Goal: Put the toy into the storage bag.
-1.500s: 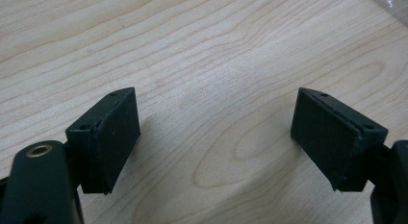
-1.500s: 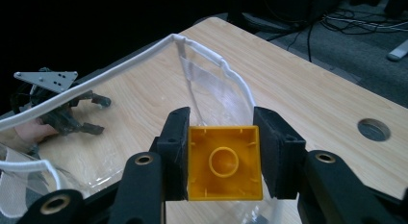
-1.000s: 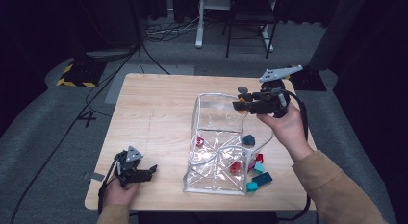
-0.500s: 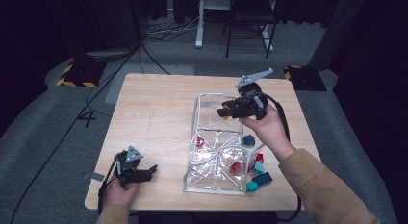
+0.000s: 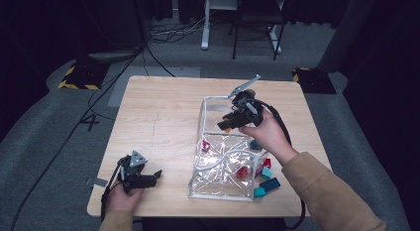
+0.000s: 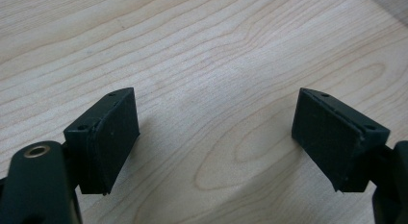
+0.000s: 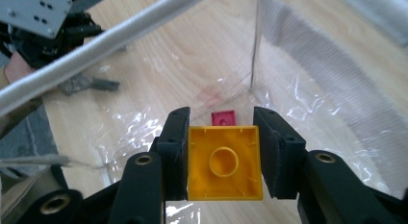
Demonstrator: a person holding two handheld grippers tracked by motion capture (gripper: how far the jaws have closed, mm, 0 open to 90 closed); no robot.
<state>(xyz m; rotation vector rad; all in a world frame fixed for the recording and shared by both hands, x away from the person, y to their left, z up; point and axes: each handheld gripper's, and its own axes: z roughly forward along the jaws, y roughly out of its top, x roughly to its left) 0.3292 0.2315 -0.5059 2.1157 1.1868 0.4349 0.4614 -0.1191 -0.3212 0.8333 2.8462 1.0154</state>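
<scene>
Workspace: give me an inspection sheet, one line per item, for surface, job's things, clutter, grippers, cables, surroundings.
Surface: light wooden table, bare on its left half.
Job's things: yellow brick clamped in the right gripper above the clear plastic bag; red bricks lie inside the bag; teal bricks lie at its right near corner.
Clutter: a small grey strip at the table's left near edge.
Grippers: left gripper rests low at the near left, jaws apart over bare wood; right gripper shut on the yellow brick.
Cables: one trails from each gripper; more run across the floor.
Surroundings: grey carpet, a chair, hazard-striped blocks.
</scene>
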